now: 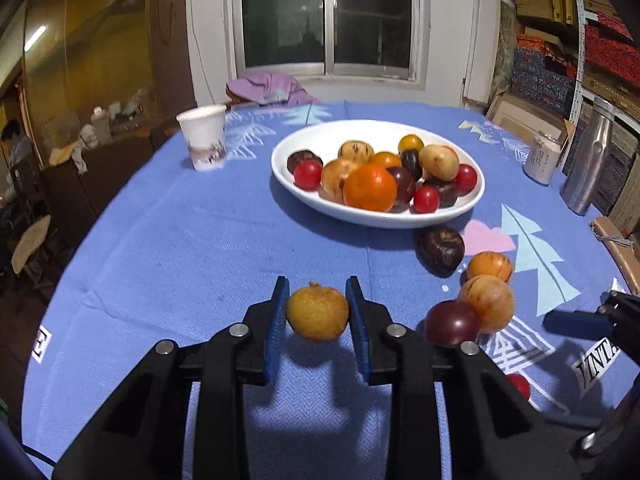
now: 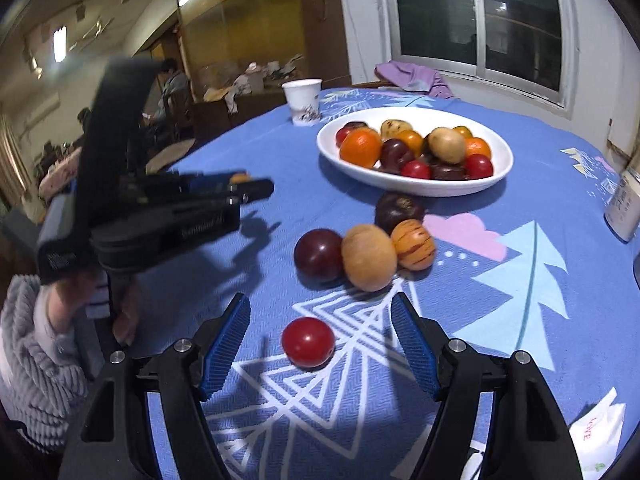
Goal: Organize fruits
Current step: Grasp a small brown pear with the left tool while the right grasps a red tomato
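Left gripper (image 1: pixel 318 312): jaws pinching a yellow-orange round fruit (image 1: pixel 317 313), which is lifted off the blue tablecloth (image 1: pixel 180 248) with its shadow beneath. In the right wrist view the same gripper (image 2: pixel 240 188) is seen from the side, raised above the counter, a sliver of the orange fruit between its tips.

Right gripper (image 2: pixel 320 336): jaws spread wide, low over the cloth; a small red tomato (image 2: pixel 308 342) lies on the cloth between them, touching neither pad.

Loose fruit, just beyond the right gripper: a dark purple plum (image 2: pixel 319 255), a tan oval fruit (image 2: pixel 369 258) and a striped orange fruit (image 2: pixel 413 245), packed together in a row and touching; a dark brown-purple fruit (image 2: pixel 399 210) just behind them, near the bowl's rim.

White oval bowl (image 2: pixel 404 184): mid-counter, holding a heap of mixed fruit, including a large orange (image 1: pixel 370 188), red cherry tomatoes, dark plums and a yellowish potato-like fruit (image 1: pixel 439 162).

Far items: white paper cup (image 1: pixel 203 136) to the left of the bowl; drink can (image 1: pixel 543 156) and steel bottle (image 1: pixel 588 160) at the counter's right edge; lilac cloth (image 1: pixel 268 88) bundled at the far edge under the window (image 1: pixel 326 16).
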`<state>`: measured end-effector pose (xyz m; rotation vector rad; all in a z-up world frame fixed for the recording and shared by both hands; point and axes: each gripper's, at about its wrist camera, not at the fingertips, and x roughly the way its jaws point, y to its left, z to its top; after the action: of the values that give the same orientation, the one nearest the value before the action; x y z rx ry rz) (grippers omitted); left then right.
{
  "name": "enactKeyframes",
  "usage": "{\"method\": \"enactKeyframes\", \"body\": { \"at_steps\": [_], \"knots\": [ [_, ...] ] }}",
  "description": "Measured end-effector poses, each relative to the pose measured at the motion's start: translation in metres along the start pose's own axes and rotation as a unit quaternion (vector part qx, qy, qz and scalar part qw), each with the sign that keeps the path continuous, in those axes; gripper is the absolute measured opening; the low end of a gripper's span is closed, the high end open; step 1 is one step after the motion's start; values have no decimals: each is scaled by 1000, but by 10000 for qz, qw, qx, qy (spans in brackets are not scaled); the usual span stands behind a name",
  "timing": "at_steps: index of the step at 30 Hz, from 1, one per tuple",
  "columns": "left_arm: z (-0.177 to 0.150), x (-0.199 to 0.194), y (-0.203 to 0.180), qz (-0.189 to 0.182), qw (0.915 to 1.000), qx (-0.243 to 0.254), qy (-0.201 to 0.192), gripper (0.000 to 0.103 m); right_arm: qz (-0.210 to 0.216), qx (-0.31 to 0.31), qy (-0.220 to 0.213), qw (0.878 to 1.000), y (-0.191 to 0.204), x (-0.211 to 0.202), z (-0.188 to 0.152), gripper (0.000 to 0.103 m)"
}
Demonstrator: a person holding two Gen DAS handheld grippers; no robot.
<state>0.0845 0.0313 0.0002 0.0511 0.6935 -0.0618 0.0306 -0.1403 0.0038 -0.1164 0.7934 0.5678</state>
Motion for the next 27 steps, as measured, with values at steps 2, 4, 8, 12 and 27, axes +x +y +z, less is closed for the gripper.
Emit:
{"method": "enactKeyframes", "body": {
  "at_steps": [2, 4, 8, 12, 27],
  "knots": [
    [1, -6, -1, 2, 9999, 21, -106, 28, 3, -20, 80, 10000, 2, 4, -1, 73],
    [1, -9, -1, 17, 9999, 43, -158, 28, 24, 26, 108, 9999, 1, 5, -2, 73],
    [1, -15, -4, 25, 9996, 107, -261, 28, 27, -17, 174, 9998, 2, 6, -3, 66],
    [1, -17, -6, 59, 9993, 177, -313, 28, 45, -109, 234, 9997, 6, 8, -3, 61],
    [1, -28, -10, 274, 9975, 324, -573, 28, 151, -173, 443, 9988, 11, 17, -5, 31]
  ]
}}
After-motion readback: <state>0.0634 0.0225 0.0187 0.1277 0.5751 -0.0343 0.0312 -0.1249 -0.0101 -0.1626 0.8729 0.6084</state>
